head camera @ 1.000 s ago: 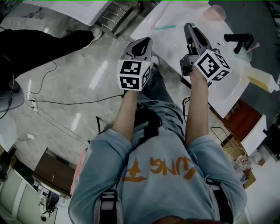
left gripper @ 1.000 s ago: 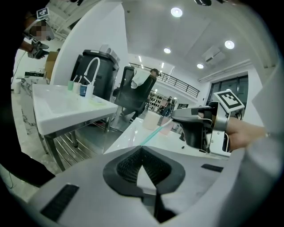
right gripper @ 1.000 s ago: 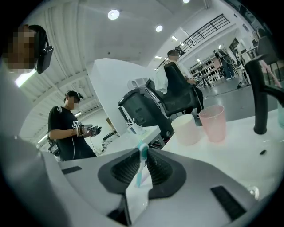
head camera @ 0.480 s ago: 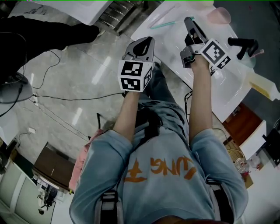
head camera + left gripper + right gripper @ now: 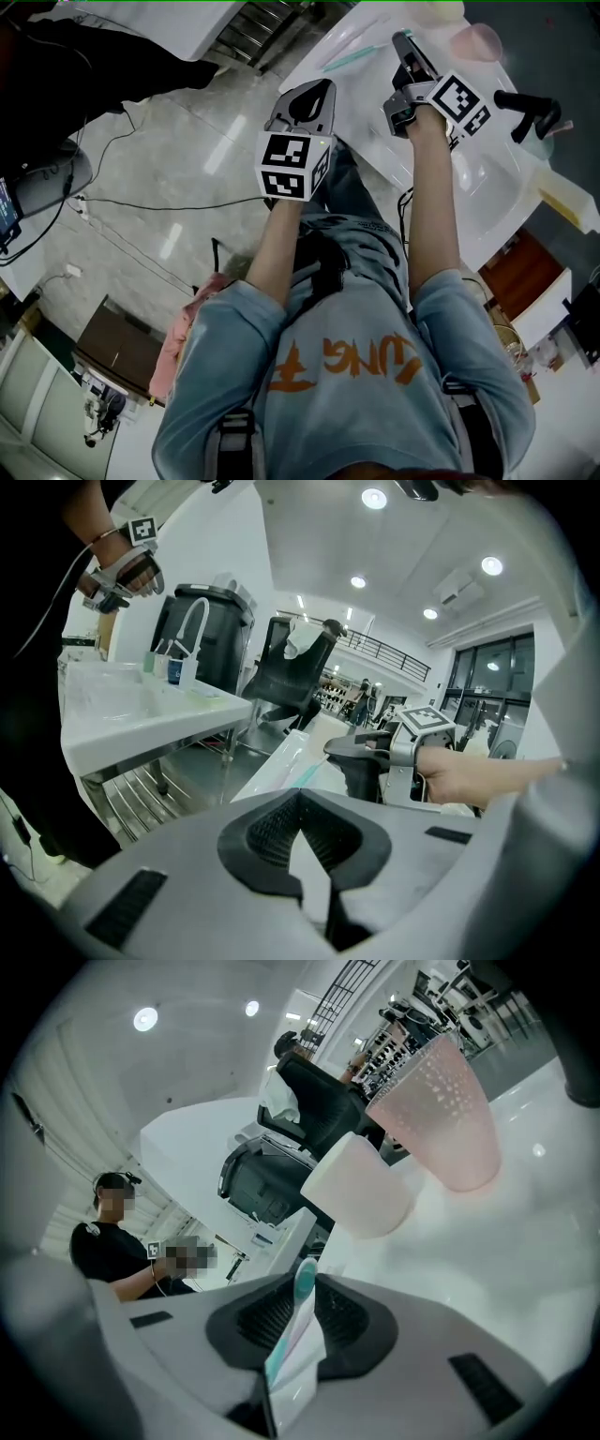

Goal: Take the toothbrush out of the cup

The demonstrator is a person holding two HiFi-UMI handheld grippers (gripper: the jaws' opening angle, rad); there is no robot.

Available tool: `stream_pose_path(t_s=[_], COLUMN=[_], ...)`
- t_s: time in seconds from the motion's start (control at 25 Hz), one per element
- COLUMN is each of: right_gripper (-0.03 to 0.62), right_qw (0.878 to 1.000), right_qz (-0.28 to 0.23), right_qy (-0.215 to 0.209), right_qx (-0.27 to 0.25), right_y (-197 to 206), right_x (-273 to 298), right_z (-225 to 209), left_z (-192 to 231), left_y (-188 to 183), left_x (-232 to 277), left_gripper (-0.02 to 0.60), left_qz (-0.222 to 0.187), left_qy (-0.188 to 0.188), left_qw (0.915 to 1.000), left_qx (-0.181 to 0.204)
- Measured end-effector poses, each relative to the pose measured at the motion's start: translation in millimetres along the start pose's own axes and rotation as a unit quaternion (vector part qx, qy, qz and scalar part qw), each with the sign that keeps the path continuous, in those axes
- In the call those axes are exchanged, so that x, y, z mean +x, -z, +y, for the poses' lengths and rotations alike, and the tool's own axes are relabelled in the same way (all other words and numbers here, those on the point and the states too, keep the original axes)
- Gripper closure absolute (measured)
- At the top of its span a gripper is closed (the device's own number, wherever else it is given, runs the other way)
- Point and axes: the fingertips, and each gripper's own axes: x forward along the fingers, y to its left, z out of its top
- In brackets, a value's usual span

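The left claw [image 5: 300, 797] is clenched on nothing and is held off the left edge of the white worktop [image 5: 469, 187]. The teal-and-white toothbrush [image 5: 291, 1335] is grasped in the right claw [image 5: 403, 41], over the worktop near its far left corner, wholly out of the pink cup [image 5: 441, 1115]. The cup is seen farther right, by the far edge, with a white vessel [image 5: 356, 1185] just beside it.

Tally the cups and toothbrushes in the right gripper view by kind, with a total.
Cups: 2, the pink cup and the white cup
Toothbrushes: 1, the toothbrush between the jaws
Total: 3
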Motion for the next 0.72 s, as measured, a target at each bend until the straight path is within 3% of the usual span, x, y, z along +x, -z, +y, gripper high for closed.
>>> stream_pose_path(t_s=[0.4, 0.72], right_gripper=[0.525, 0.5], right_qw=[0.999, 0.999], right_qz=[0.011, 0.02], right_qy=[0.019, 0.047], right_qx=[0.036, 0.018], right_y=[-3, -1], right_x=[29, 39], right_z=[-18, -23], left_z=[2, -1], left_y=[-8, -7], left_x=[19, 24], left_gripper=[0.561, 0.561], left_qz=[0.006, 0.012], left_qy=[-0.009, -0.008], left_qw=[0.9999, 0.9999], left_qx=[0.006, 0.009])
